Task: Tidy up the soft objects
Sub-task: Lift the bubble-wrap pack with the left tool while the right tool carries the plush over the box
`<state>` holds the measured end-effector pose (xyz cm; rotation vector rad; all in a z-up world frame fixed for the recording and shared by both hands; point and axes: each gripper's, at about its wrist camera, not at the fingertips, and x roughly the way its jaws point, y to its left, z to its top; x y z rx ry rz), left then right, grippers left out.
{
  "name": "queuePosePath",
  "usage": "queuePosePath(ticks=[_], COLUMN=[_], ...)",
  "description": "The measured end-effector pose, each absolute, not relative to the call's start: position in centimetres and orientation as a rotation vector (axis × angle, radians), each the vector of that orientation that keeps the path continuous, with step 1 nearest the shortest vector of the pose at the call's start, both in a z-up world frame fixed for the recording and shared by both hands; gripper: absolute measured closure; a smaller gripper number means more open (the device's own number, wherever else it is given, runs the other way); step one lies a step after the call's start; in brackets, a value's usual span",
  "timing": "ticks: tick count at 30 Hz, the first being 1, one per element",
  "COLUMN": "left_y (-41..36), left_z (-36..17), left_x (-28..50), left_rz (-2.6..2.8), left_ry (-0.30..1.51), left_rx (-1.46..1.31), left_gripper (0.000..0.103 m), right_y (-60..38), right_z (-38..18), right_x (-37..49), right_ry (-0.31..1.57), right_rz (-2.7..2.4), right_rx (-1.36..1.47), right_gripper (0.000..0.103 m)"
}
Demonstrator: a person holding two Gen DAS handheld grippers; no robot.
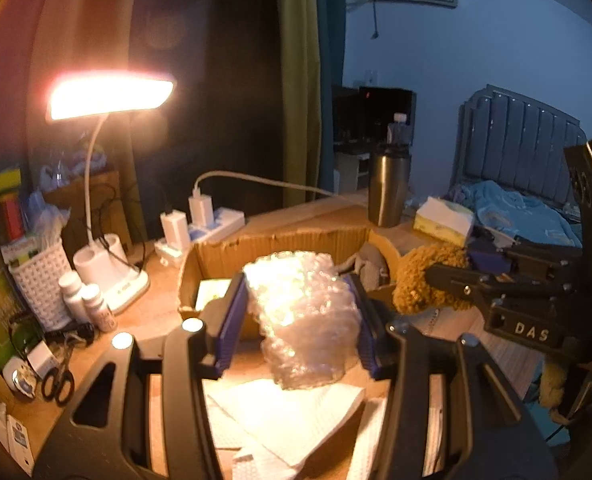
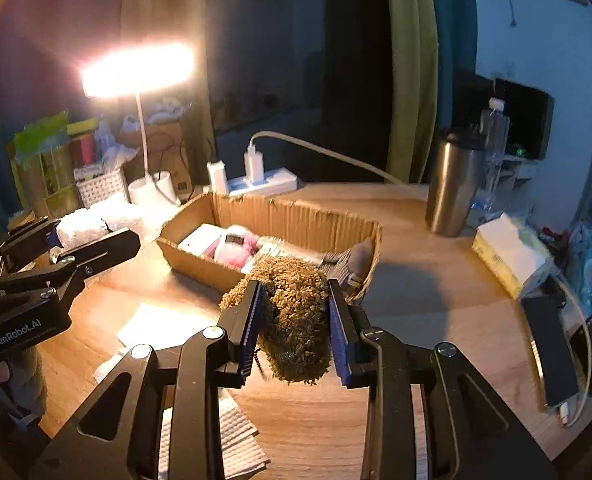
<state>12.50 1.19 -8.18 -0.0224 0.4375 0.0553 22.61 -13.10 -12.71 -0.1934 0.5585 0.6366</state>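
Note:
My left gripper (image 1: 300,312) is shut on a crumpled wad of clear bubble wrap (image 1: 302,320), held above the desk just in front of the cardboard box (image 1: 279,240). My right gripper (image 2: 296,320) is shut on a brown curly plush toy (image 2: 296,312), also lifted near the box's front right corner. In the left wrist view the right gripper (image 1: 452,280) and its plush toy (image 1: 420,280) show at the right. In the right wrist view the left gripper (image 2: 61,236) with the bubble wrap (image 2: 81,226) sits at the left. The box (image 2: 296,216) holds a pink item (image 2: 235,246), white packets and a grey sock (image 2: 354,260).
A lit desk lamp (image 1: 109,94) glares at the back left beside a white basket (image 1: 41,280), pill bottles (image 1: 83,300) and scissors (image 1: 57,380). A power strip (image 2: 263,180), steel tumbler (image 2: 452,184), tissue pack (image 2: 508,252) and phones (image 2: 552,352) lie around. White paper towels (image 1: 287,412) lie on the desk below.

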Motion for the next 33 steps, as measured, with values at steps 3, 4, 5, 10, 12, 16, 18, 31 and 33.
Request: queuePosePath(ticks=[3,4,5,10,12,16,18,31,33], left_y=[0.9,1.0,1.0,1.6,1.8,1.9,1.9,3.5,3.8], left_z=[-7.5,-7.2,-6.9,-5.3,-4.6,-3.7,-3.3,-1.9,-1.8], left_x=[12.4,12.4,12.3,11.9,11.8,12.0,12.2,13.8,14.3], left_rz=[0.056,0.057,0.059,0.073,0.076,0.072,0.070,0.084,0.086], left_ry=[0.413,0.402,0.387,0.298,0.272,0.248,0.236,0.180,0.178], left_rx=[-0.004,-0.004,-0.006,-0.026,-0.032,-0.028,-0.028,-0.078,-0.082], left_gripper=[0.054,0.054,0.054,0.054,0.054,0.054,0.054,0.054,0.054], right_y=[-13.5,-13.6,-13.7,-14.3,-14.3,-14.4,-14.4,-13.9,-13.7], right_z=[-11.8,-11.5,-11.2,-9.9,-9.4,-8.6,-8.2,-6.4,-6.3], right_x=[22.2,22.2,22.1,21.9,21.9,22.0,22.1,23.6,24.1], right_ry=[0.507,0.497,0.482,0.418,0.398,0.374,0.362,0.316,0.314], right_rz=[0.608,0.601,0.593,0.573,0.572,0.571,0.567,0.567,0.569], right_rx=[-0.195,-0.197,-0.197,-0.184,-0.184,-0.179,-0.176,-0.179,-0.178], right_gripper=[0.070,0.070,0.070,0.069,0.069,0.069,0.069,0.069,0.069])
